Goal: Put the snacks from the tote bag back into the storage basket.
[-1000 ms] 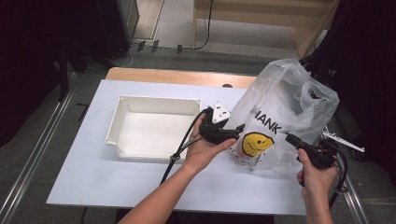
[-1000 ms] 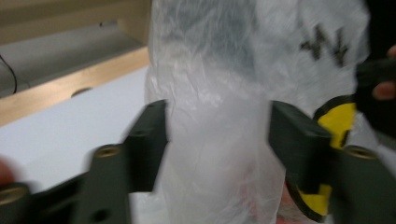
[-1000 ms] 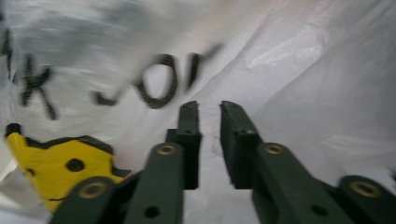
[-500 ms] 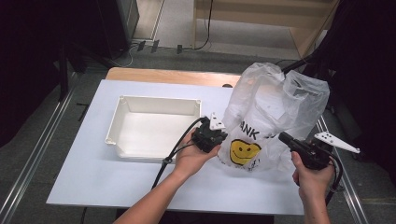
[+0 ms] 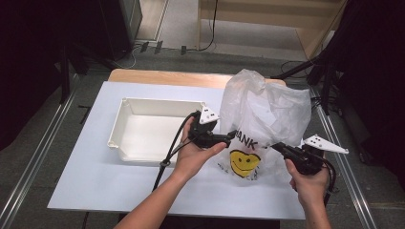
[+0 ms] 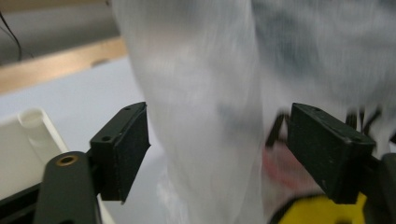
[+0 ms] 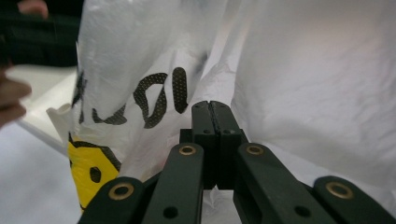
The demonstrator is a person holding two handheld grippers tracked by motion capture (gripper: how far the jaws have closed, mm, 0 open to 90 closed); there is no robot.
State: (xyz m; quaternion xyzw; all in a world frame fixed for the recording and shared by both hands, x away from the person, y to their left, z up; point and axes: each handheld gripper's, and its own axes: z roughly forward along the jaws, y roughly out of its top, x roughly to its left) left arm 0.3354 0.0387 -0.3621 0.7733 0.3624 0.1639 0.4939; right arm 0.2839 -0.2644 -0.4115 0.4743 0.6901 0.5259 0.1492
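Observation:
A thin white plastic bag (image 5: pixel 267 114) with a yellow smiley face and black lettering stands on the right half of the white table (image 5: pixel 95 181). My left gripper (image 5: pixel 229 136) is at the bag's left side. Its jaws have just been opening and now stand wide, with a hanging fold of the bag (image 6: pixel 201 93) loose between the pads (image 6: pixel 126 144). My right gripper (image 5: pixel 276 146) meets the bag's lower right side. In the right gripper view its jaws (image 7: pixel 210 105) are pressed together, and creases of the bag (image 7: pixel 303 70) run down into their tips.
A white rectangular tray (image 5: pixel 157 101) sits left of the bag, close to my left hand. A wooden strip (image 5: pixel 162 76) runs along the table's far edge. Metal rails (image 5: pixel 344 157) flank the table on both sides. Cables trail from both grippers.
The bag and both grippers have shifted to the left. The bag's top, spread out to the right a second ago, now stands taller and narrower. The left gripper's jaws have opened off the bag.

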